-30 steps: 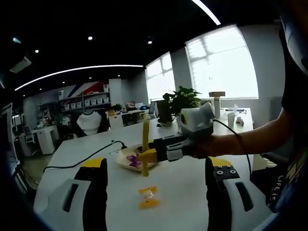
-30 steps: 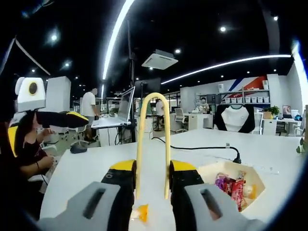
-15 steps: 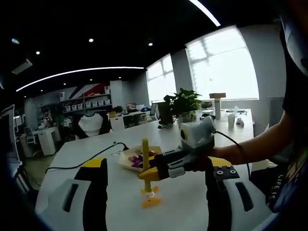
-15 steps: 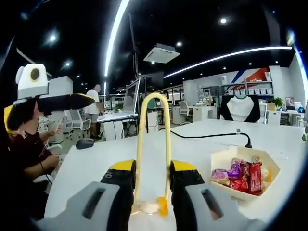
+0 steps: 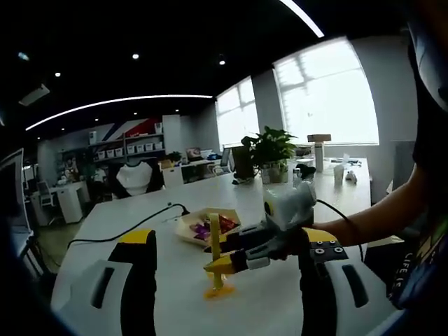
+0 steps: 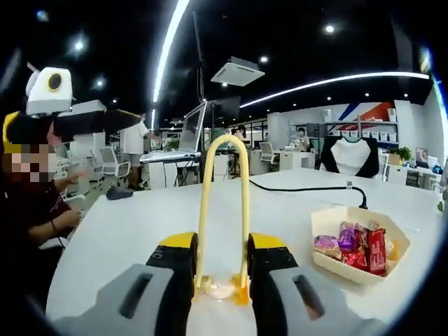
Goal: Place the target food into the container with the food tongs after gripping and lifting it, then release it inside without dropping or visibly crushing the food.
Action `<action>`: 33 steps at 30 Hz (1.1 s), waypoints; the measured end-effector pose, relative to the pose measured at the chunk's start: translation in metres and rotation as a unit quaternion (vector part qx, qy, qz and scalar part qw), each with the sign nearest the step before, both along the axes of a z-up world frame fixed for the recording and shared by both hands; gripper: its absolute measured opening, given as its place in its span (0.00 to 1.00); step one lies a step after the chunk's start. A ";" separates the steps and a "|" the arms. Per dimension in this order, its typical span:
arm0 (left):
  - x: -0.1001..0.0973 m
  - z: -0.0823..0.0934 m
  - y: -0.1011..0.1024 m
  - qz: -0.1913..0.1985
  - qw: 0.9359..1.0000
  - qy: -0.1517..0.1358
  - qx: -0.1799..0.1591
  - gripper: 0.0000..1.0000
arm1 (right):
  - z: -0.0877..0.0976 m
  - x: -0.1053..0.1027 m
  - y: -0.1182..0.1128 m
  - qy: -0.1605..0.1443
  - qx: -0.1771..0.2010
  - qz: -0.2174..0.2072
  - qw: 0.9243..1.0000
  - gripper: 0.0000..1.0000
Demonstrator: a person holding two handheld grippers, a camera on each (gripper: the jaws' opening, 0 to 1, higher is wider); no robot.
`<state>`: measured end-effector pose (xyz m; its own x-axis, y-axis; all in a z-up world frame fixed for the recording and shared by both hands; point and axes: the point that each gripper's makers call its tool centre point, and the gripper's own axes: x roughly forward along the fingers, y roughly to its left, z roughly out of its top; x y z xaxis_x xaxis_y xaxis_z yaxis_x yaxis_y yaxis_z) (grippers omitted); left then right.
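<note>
Candy straddled by the tongs

The yellow food tongs (image 6: 222,210) are clamped in the right gripper (image 6: 222,280); the wrapped candy (image 6: 220,288) lies between their tips. The left gripper (image 5: 227,280) is held wide apart.

I am working in an open-plan office: white desks (image 6: 294,203), monitors (image 6: 192,129), swivel chairs (image 6: 266,155), shelving (image 5: 122,147) and ceiling strip lights (image 6: 171,42).

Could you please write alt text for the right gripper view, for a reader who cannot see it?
The right gripper holds yellow food tongs, whose tips straddle a clear-wrapped candy on a white table. To the right sits a container of wrapped snacks, with a black cable behind it.
</note>
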<state>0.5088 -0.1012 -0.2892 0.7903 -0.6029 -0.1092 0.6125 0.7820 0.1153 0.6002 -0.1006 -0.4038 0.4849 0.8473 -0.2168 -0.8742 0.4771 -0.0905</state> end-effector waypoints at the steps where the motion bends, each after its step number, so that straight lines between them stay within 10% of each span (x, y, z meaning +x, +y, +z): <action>1: 0.000 0.000 0.000 0.000 1.000 0.000 0.001 0.88 | 0.005 -0.004 0.004 -0.003 0.019 0.008 1.000 0.25; 4: 0.001 -0.001 0.001 0.001 1.000 0.001 0.000 0.88 | 0.002 0.004 0.003 0.017 0.027 -0.005 0.999 0.24; 9: 0.003 -0.002 0.001 0.002 1.000 0.003 -0.001 0.88 | -0.031 0.006 0.002 0.021 -0.092 -0.003 0.995 0.23; 12: 0.002 0.000 0.004 0.003 1.000 0.000 0.001 0.88 | -0.020 0.011 -0.002 0.071 -0.007 -0.045 0.996 0.20; 14: 0.002 0.001 0.006 0.005 1.000 0.000 0.001 0.88 | -0.019 0.013 -0.003 0.028 -0.033 -0.036 0.998 0.20; 33: 0.009 -0.009 0.010 0.009 1.000 0.007 0.005 0.88 | -0.007 -0.001 -0.014 0.068 -0.037 -0.023 0.997 0.20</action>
